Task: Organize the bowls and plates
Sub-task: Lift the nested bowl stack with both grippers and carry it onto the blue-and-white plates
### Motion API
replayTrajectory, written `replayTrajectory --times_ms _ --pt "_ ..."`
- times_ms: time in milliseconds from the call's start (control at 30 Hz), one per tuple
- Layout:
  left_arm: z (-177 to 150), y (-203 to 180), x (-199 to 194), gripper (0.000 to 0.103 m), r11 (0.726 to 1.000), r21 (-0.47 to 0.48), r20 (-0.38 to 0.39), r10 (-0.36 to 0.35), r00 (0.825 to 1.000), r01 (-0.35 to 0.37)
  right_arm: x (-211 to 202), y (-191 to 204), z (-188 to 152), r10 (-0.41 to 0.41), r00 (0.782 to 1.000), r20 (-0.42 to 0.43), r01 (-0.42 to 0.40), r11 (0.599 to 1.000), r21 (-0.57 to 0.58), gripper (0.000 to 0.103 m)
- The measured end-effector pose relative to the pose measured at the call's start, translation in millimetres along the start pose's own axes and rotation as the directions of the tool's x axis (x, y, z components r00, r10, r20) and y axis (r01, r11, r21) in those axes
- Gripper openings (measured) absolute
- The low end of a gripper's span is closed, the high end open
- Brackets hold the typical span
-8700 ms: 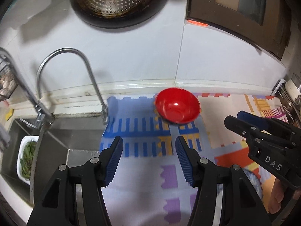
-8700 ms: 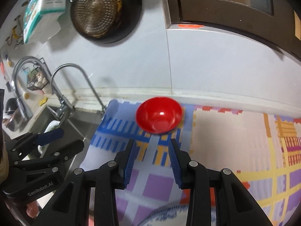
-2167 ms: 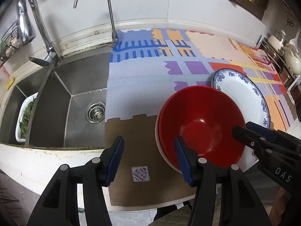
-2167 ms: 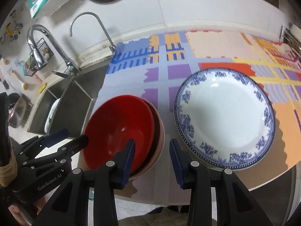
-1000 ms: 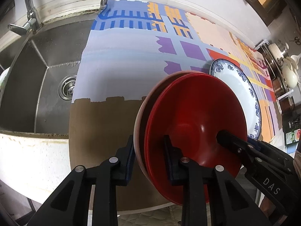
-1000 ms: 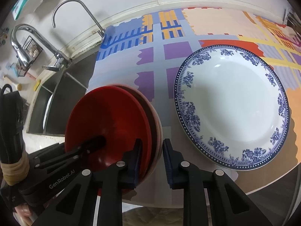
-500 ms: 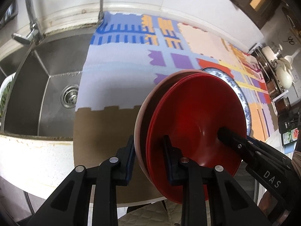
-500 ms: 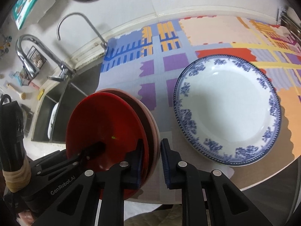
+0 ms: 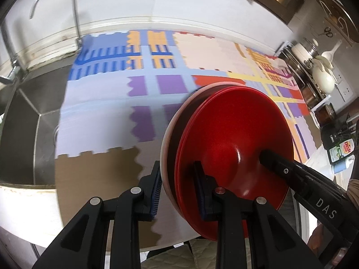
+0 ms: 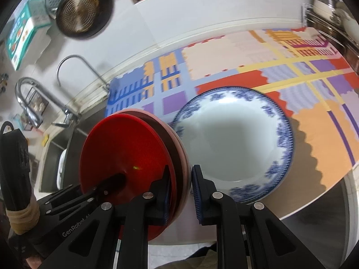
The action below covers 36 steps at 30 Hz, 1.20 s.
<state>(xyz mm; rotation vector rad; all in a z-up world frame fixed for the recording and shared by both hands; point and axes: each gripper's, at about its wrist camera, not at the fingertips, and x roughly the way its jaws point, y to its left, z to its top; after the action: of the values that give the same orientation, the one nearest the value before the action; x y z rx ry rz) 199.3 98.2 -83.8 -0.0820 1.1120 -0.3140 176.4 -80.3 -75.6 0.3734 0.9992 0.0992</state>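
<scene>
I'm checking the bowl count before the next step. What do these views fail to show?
- Bowls under the red bowl: only pink rims show in both wrist views; number unclear.
- Blue-and-white plate: right wrist view, near edge behind the right gripper.
- Bottle label: left wrist view, too small.

The red bowl point(image 9: 233, 139) hides most of the plate point(image 9: 194, 90).

Both wrist views—close, downward (sharing the bowls point(image 9: 233, 148)).

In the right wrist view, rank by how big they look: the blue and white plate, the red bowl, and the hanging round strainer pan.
1. blue and white plate
2. red bowl, though it is nearer the camera, so unsure
3. strainer pan
</scene>
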Motion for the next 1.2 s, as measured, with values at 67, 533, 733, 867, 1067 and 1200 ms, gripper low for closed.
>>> replayTrajectory --times_ms 67,533,733,867,1067,1200 --pt "3 -10 5 0.027 1.000 0.001 -0.004 -0.004 1.000 0.004 -3 -12 4 -0.008 1.000 0.004 0.008 1.000 0.007 0.020" --pt "25 -60 53 0.027 1.000 -0.013 -0.076 0.008 0.997 -0.009 5 -80 32 -0.026 0.999 -0.021 0.027 0.999 0.037 0.019" --pt "33 -67 66 0.027 0.999 -0.028 -0.092 0.029 0.995 -0.032 19 -97 40 -0.023 0.998 -0.063 0.025 0.999 0.040 0.020" --pt "35 -69 71 0.027 0.998 -0.037 -0.101 0.040 0.994 -0.044 25 -101 45 -0.022 0.997 -0.078 0.024 0.999 0.037 0.020" --pt "38 -70 77 0.027 0.997 -0.048 -0.110 0.054 0.992 -0.060 32 -103 48 -0.018 0.994 -0.106 0.020 1.000 0.022 0.019" --pt "39 -69 83 0.027 0.997 -0.052 -0.126 0.057 0.990 -0.064 38 -105 49 -0.016 0.992 -0.128 0.020 1.000 0.024 0.020"
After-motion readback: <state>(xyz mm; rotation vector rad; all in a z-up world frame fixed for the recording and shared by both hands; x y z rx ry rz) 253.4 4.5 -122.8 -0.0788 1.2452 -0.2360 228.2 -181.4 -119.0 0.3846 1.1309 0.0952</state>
